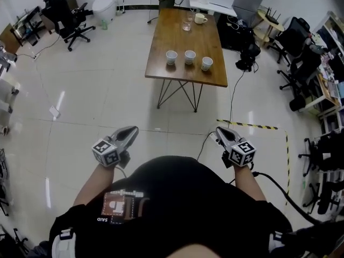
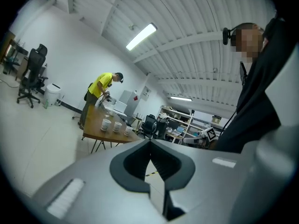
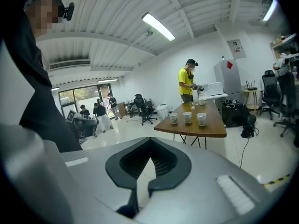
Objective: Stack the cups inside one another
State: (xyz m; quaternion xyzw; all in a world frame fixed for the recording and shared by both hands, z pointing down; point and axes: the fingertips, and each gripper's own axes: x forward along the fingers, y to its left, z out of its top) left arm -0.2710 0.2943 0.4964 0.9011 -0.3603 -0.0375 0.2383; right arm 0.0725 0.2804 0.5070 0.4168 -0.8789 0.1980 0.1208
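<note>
Three white paper cups stand upright in a row near the front edge of a wooden table, far ahead of me. They also show small in the left gripper view and in the right gripper view. My left gripper and right gripper are held close to my body, well short of the table. Both are shut with nothing between the jaws.
A mug and a glass sit at the table's far end, where a person in a yellow shirt stands. Office chairs and shelves line the room. Yellow-black floor tape and a cable lie right of the table.
</note>
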